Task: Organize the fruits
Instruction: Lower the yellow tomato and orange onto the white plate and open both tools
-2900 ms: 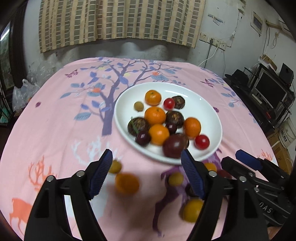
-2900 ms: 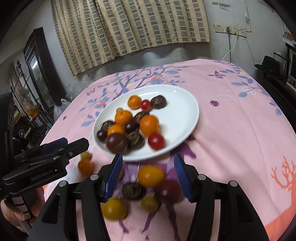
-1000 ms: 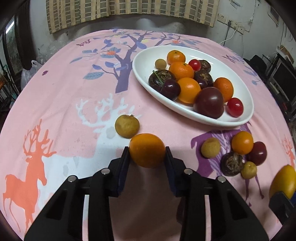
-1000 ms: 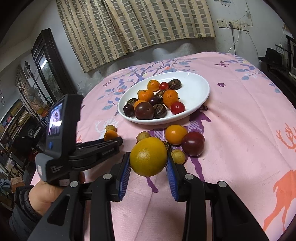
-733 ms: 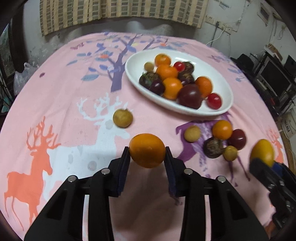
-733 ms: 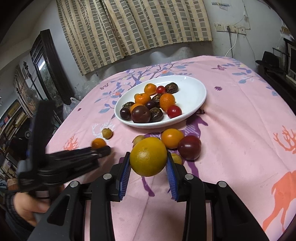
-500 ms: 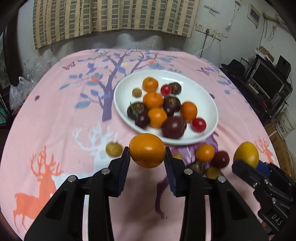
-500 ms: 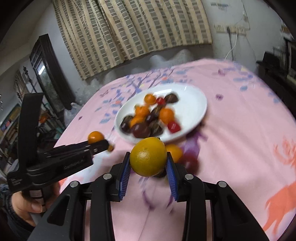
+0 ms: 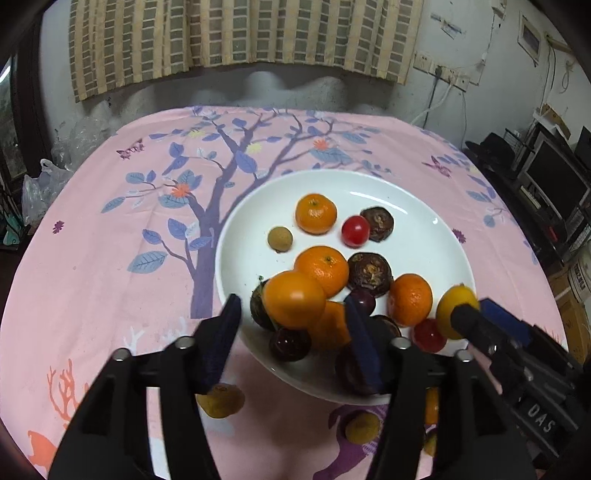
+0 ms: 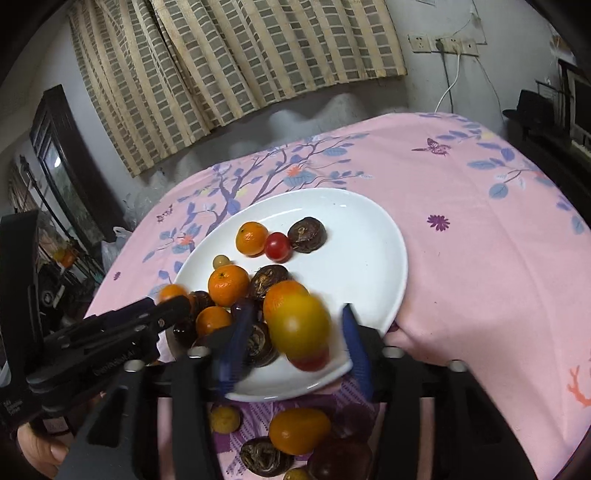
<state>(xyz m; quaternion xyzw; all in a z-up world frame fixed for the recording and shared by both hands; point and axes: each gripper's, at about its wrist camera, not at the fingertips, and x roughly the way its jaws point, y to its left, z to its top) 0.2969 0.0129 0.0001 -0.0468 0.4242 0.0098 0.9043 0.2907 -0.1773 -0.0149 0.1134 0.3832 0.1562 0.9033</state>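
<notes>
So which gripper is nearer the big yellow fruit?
Right. The yellow fruit is loose inside the right gripper, whose jaws have just been opening; the left gripper, likewise opening around an orange, is off to its left.

A white plate (image 9: pixel 439 236) holds orange mandarins (image 9: pixel 316 213), a red cherry tomato (image 9: pixel 355 230), dark brown chestnuts (image 9: pixel 377 223), a tan longan (image 9: pixel 280 239) and deep purple fruit (image 9: pixel 289 343), set on a pink tablecloth (image 9: pixel 110 266) printed with a purple tree, blue leaves, white and orange deer and small purple flowers. Black grippers with blue pads (image 9: pixel 223 343) frame an orange fruit (image 9: pixel 294 304) and a yellow-orange one (image 10: pixel 298 325). A beige-and-grey checked curtain (image 9: pixel 240 33) hangs on a pale wall (image 9: pixel 454 33).
</notes>
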